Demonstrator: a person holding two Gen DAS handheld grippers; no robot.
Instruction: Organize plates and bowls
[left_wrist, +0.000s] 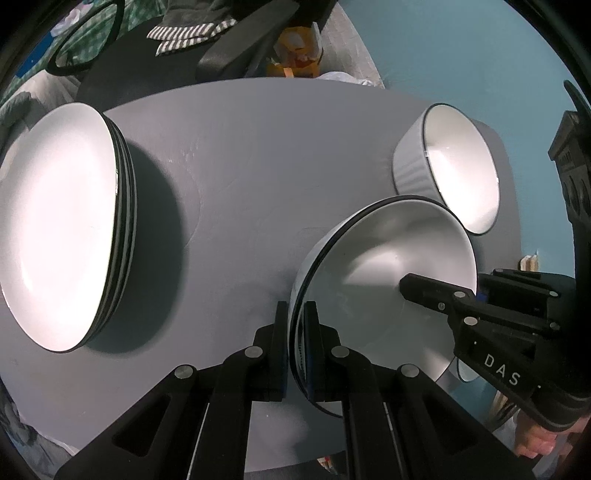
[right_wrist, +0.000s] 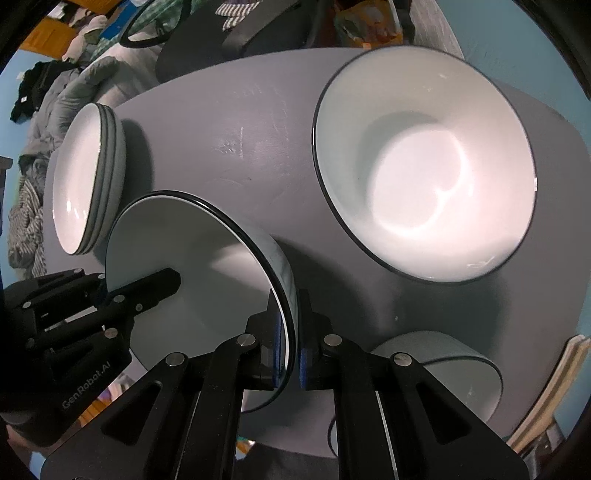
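Note:
A white bowl with a dark rim (left_wrist: 384, 280) (right_wrist: 192, 258) is held over the grey table (left_wrist: 258, 155) by both grippers at once. My left gripper (left_wrist: 296, 310) is shut on the bowl's left rim, one finger inside and one outside. My right gripper (right_wrist: 291, 306) is shut on the opposite rim in the same way. From the left wrist view, the right gripper (left_wrist: 406, 286) reaches into the bowl from the right; in the right wrist view, the left gripper (right_wrist: 173, 277) reaches in from the left. A stack of white plates (left_wrist: 59, 229) (right_wrist: 81, 177) sits to the left.
A larger white bowl (right_wrist: 424, 166) (left_wrist: 458, 166) stands on the table's far right. Another bowl (right_wrist: 443, 365) sits at the near right edge. A dark chair with striped cloth (left_wrist: 184, 33) stands beyond the table. A hand (left_wrist: 535, 439) holds the right gripper.

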